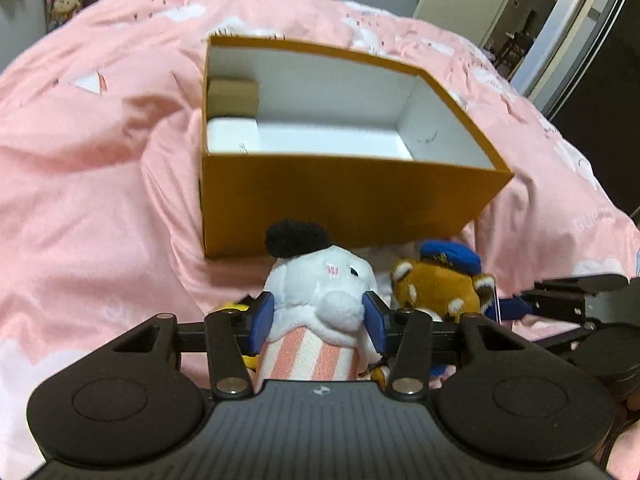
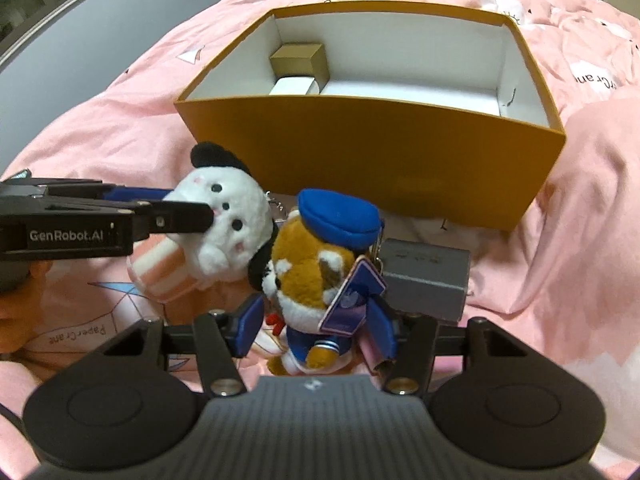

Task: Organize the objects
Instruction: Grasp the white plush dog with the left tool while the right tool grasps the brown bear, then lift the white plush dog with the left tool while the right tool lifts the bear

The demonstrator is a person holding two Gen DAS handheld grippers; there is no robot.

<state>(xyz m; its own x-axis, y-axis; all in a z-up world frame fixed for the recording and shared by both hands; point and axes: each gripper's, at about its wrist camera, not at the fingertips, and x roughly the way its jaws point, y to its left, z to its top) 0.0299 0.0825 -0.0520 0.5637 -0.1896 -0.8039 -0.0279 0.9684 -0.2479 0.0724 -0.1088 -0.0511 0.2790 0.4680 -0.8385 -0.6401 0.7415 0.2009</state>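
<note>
While fingers [image 1: 262,316] pinch the white plush [image 1: 320,280], orange box [image 1: 344,196] stands beyond.

Orange box [image 2: 372,152] — its tall near wall stands just ahead of both grippers' fingertips. Interior open from above, except a small brown box [image 2: 300,64] and white block [image 2: 294,86] in the left far corner. Grey box [image 2: 426,280] — just beyond the right-hand finger [image 2: 382,328] of the right gripper [image 2: 316,326].

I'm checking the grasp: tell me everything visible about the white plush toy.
The white plush toy looks soft and fluffy, with black ears, dot eyes, pink cheek marks and a pink-and-white striped body. It lies on the pink bedding before the orange box, touching the brown plush. The left gripper clamps its head.
</note>
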